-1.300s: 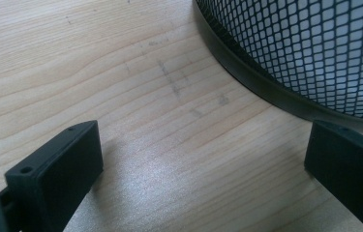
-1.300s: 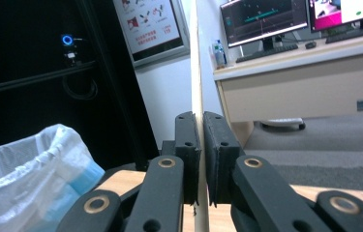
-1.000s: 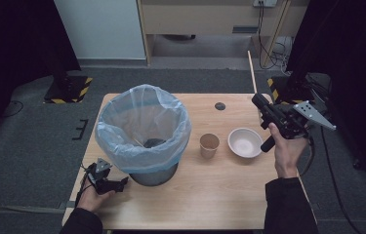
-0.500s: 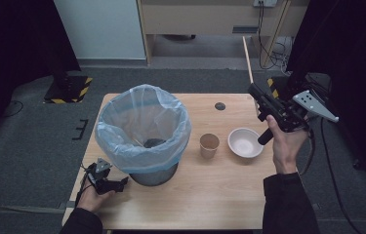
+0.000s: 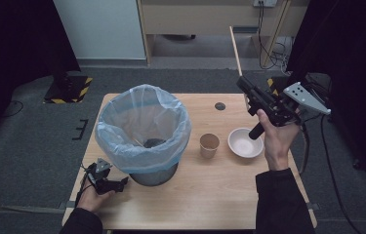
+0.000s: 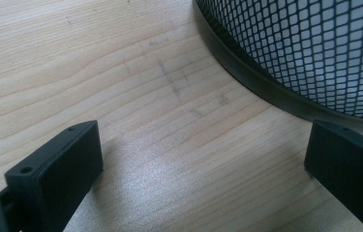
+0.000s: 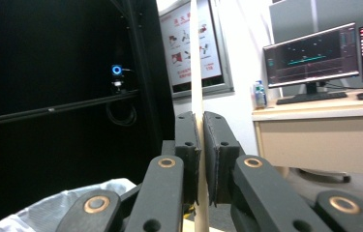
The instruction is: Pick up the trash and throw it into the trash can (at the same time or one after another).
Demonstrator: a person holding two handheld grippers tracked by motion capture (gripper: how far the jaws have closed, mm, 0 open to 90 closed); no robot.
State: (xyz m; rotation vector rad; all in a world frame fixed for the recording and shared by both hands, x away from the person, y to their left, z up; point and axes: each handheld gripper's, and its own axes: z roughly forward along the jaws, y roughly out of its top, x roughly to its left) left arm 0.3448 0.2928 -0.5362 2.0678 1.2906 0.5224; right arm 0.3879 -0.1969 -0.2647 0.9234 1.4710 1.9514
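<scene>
Chopstick (image 7: pixel 196 72) has risen higher, clamped in right hand-held gripper (image 7: pixel 201 145).

My right gripper (image 7: pixel 201 140), black jaws with brass-ringed pivots and screw holes; grey perforated three-cornered plate, trailing black cable; dark sleeves; my left gripper (image 6: pixel 203 179), blocky black jaws

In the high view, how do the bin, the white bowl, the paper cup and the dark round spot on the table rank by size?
Largest to smallest, as they look in the high view:
1. bin
2. white bowl
3. paper cup
4. dark round spot
The spot lies farther from the camera, yet it is clearly the smallest.
</scene>
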